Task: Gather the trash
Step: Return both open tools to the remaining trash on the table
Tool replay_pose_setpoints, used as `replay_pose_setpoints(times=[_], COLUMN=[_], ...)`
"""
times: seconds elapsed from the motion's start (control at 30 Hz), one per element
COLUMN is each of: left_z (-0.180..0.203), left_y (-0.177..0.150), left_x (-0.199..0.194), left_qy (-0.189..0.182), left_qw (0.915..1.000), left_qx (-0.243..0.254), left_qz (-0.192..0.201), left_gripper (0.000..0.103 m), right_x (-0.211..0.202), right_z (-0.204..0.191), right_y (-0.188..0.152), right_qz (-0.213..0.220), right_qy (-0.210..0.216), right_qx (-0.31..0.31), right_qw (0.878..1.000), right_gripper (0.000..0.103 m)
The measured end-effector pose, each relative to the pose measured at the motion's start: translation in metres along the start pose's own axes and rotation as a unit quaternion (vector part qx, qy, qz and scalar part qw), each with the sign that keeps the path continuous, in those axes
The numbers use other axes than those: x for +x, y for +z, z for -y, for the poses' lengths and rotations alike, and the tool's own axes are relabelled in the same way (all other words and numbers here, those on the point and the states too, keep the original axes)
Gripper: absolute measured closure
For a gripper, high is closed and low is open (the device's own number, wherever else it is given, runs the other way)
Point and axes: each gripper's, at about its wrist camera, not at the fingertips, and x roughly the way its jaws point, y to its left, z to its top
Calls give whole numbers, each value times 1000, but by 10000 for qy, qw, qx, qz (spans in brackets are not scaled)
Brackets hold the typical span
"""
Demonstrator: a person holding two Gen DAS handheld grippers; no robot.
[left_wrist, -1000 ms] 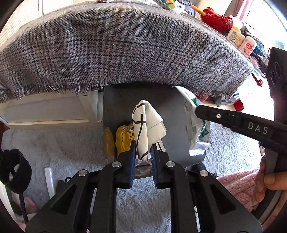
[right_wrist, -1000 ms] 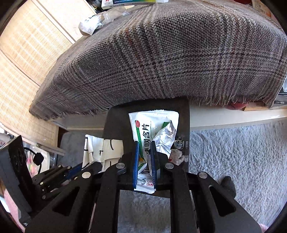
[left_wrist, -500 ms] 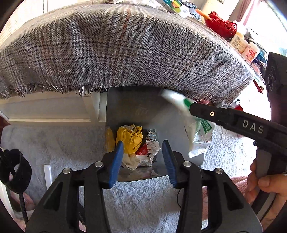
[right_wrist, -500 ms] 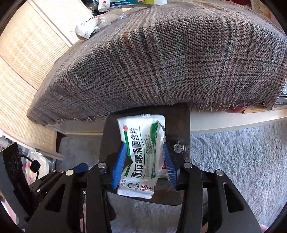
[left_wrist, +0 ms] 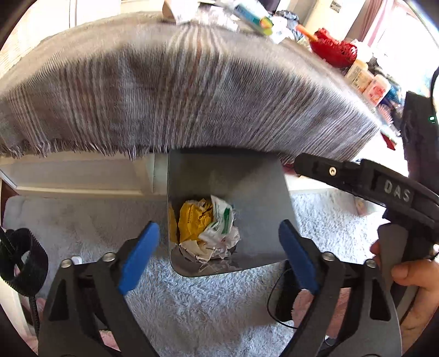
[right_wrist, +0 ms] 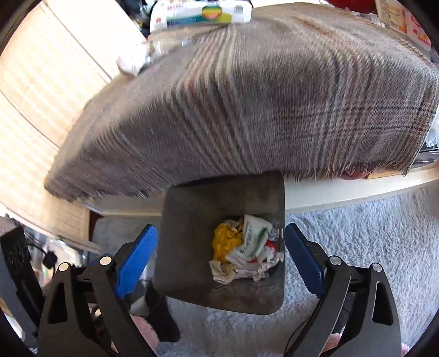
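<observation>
A grey bin (left_wrist: pixel 255 189) stands on the carpet below the table edge; it also shows in the right wrist view (right_wrist: pixel 192 219). Inside lie a yellow crumpled wrapper (left_wrist: pixel 192 219), a white and green packet (left_wrist: pixel 222 219) and a crumpled white paper (left_wrist: pixel 203 251). The same pile shows in the right wrist view: yellow wrapper (right_wrist: pixel 227 239), white and green packet (right_wrist: pixel 255 230). My left gripper (left_wrist: pixel 219 258) is open and empty above the bin. My right gripper (right_wrist: pixel 219 258) is open and empty above the bin; its body shows at the right of the left wrist view (left_wrist: pixel 384 186).
A table draped in a grey plaid cloth (left_wrist: pixel 178 90) overhangs the bin's far side. Boxes, bottles (left_wrist: pixel 365 79) and a red basket (left_wrist: pixel 334 50) sit on it. A white and green box (right_wrist: pixel 197 13) and crumpled white trash (right_wrist: pixel 134 61) lie at its far edge. Fluffy pale carpet (right_wrist: pixel 370 233) surrounds the bin.
Both grippers have opened wide. The white paper dropped from the left one and the white and green packet from the right one into the bin. Both views have pulled up and back.
</observation>
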Motion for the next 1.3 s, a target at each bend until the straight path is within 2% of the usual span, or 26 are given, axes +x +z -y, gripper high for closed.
replay_pose_setpoints(times=[0.13, 0.33, 0.57, 0.93, 1.1, 1.3], left_z=[-1, -13, -26, -26, -38, -54], left_y=[23, 67, 105, 186, 225, 262], left_x=[-36, -73, -81, -60, -45, -36], left_qy=[6, 228, 367, 621, 778, 862], left_qw=[9995, 9977, 9960, 9923, 9911, 9899], left_qx=[31, 63, 74, 289, 141, -41], left_qz=[310, 634, 815, 1031, 1074, 1129], left_gripper=[8, 8, 8, 8, 8, 8], right_x=[-27, -65, -80, -55, -36, -15], right_z=[-6, -11, -10, -18, -29, -47], right_y=[23, 66, 107, 184, 216, 257], right_qz=[228, 521, 669, 740, 777, 801], right_qy=[177, 253, -120, -340, -578, -198], right_qx=[-53, -99, -362, -594, -831, -778], right_qw=[9996, 9983, 9970, 9949, 9918, 9936], right_gripper=[8, 4, 4, 4, 4, 4])
